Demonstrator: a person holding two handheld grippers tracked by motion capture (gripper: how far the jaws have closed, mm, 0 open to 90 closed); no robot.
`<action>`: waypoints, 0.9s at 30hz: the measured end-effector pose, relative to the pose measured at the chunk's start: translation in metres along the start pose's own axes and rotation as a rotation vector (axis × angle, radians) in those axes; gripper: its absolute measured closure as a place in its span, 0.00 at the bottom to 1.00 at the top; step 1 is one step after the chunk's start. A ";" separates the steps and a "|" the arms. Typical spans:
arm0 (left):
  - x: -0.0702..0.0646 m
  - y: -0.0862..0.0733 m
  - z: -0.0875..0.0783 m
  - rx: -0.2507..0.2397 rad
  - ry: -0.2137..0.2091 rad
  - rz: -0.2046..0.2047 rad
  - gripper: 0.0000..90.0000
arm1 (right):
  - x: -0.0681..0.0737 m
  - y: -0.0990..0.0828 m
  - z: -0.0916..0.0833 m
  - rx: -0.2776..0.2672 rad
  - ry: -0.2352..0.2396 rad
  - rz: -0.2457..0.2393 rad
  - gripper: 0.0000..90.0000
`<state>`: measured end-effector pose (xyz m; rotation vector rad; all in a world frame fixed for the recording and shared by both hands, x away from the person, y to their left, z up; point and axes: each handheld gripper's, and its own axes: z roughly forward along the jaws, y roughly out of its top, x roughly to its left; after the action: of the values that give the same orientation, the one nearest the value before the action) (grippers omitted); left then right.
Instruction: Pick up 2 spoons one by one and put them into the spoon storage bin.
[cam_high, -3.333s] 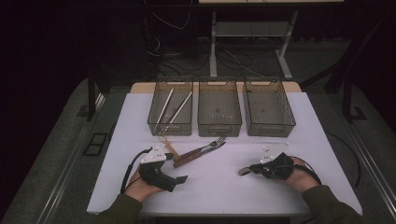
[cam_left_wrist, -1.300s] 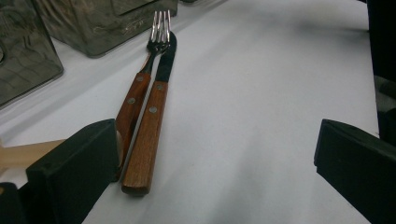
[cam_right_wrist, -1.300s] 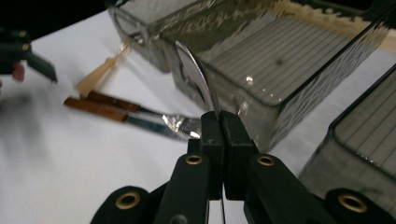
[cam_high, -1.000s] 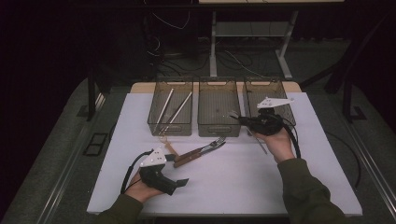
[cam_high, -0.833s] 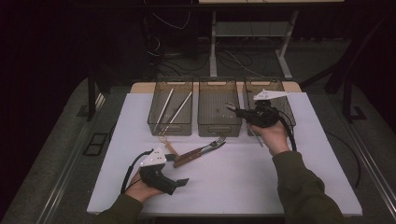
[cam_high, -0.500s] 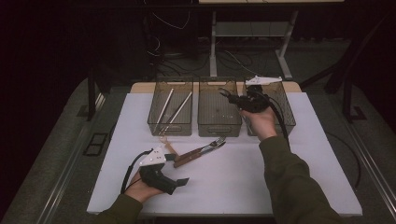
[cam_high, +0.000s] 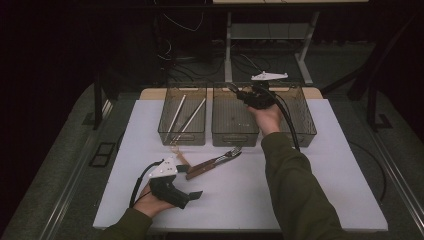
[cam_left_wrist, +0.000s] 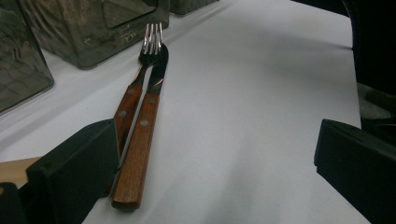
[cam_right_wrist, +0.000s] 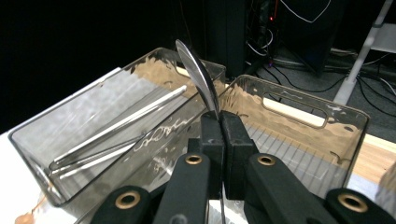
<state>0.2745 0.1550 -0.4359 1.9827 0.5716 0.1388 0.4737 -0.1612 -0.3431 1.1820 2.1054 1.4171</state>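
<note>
We see our left gripper (cam_high: 192, 194) resting on the white table (cam_high: 310, 175), jaws spread wide with nothing between them. Just ahead of its left jaw lie a fork (cam_left_wrist: 140, 74) and a knife (cam_left_wrist: 147, 126) with wooden handles, side by side and touching, tips pointing away from us toward the bins. Over to the right, our right gripper (cam_high: 239, 92) is held above the middle bin (cam_high: 235, 135) of 3. Its jaws are clamped tight on a spoon (cam_right_wrist: 198, 79), whose bowl rises straight up from the pads. Beyond it to the left, the left bin (cam_right_wrist: 70, 121) holds long metal utensils (cam_right_wrist: 121, 123).
</note>
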 end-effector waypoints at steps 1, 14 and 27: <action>0.000 0.000 0.000 0.000 0.000 -0.001 0.00 | -0.001 -0.001 0.002 -0.001 -0.004 0.005 0.99; -0.001 0.000 0.000 -0.005 -0.001 -0.001 0.00 | -0.003 -0.024 0.026 0.107 -0.018 0.029 0.98; 0.000 0.000 0.000 -0.003 0.000 0.001 0.00 | -0.002 -0.027 0.022 0.143 -0.047 0.044 0.56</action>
<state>0.2742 0.1548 -0.4357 1.9799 0.5702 0.1400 0.4776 -0.1544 -0.3769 1.3094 2.1916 1.2614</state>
